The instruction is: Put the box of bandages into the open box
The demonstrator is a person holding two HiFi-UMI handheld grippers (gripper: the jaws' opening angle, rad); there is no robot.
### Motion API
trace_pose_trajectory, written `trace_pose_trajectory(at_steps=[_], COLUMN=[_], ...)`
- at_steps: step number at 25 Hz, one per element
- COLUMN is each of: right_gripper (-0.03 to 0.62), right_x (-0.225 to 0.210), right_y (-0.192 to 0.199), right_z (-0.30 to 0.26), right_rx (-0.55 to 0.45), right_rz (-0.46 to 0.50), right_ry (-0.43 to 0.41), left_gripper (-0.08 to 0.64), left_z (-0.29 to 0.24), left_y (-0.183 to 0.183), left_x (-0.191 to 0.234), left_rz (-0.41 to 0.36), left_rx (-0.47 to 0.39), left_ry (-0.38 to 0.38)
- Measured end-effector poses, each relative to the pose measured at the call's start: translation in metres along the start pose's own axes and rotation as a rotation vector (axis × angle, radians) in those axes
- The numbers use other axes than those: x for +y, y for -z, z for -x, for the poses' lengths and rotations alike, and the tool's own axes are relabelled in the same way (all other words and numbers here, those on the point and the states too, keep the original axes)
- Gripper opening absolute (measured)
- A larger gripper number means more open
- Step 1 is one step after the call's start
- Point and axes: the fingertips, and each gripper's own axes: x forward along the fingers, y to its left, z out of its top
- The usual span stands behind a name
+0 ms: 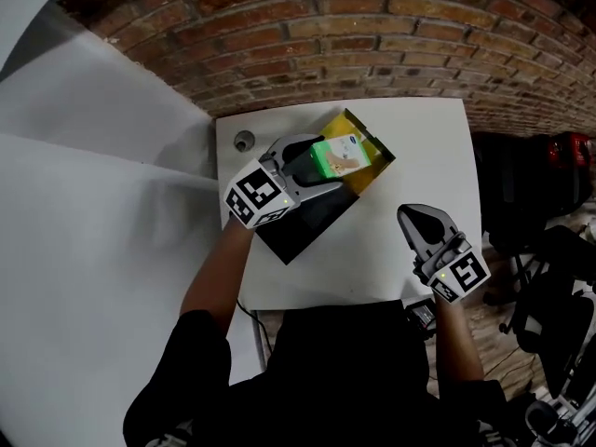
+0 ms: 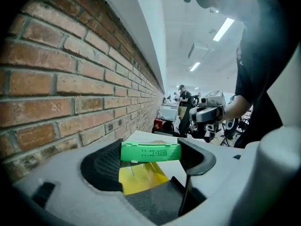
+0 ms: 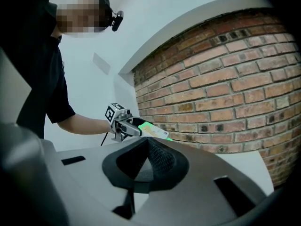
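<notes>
Between the jaws of the left gripper (image 2: 149, 161) sat the green box of bandages (image 2: 150, 151), pinched by its two ends and held level. Directly beneath it showed the yellow lining of the open box (image 1: 312, 220), which lay on the white table (image 1: 410, 147) near the brick wall (image 1: 372, 26). The right gripper (image 1: 416, 216) hovered well apart over the table's near right side, jaws pressed together on nothing. Judgement: carry done, bandage box over or partly inside the open box; lowering and release not yet done. Unclear: whether the bandage box touched the lining, since the left gripper covered the near rim in the head view. Which black part was lid and which was body could not be made out.
</notes>
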Motion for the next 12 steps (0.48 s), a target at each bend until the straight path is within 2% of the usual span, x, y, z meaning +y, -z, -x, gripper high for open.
trace_pose_trajectory(at_steps=[4,6,12], right_gripper=[0.006,0.006,0.006], right_x=[-0.02,-0.031,-0.065], right_y=[0.0,0.0,0.011], right_z=[-0.007,-0.008,-0.008], right_rx=[0.007,0.013,0.047], right_rz=[-0.008,-0.013,-0.032], right_ry=[-0.033,-0.047,-0.063], left_gripper=[0.368,0.368,0.368], left_z=[-0.029,-0.039,-0.064], left_y=[0.023,0.038,0.065], left_x=[0.009,0.013,0.029], left_rz=[0.07,0.076,0.027], left_rx=[0.028,0.06,0.163], left_ry=[-0.119,-0.152,-0.139])
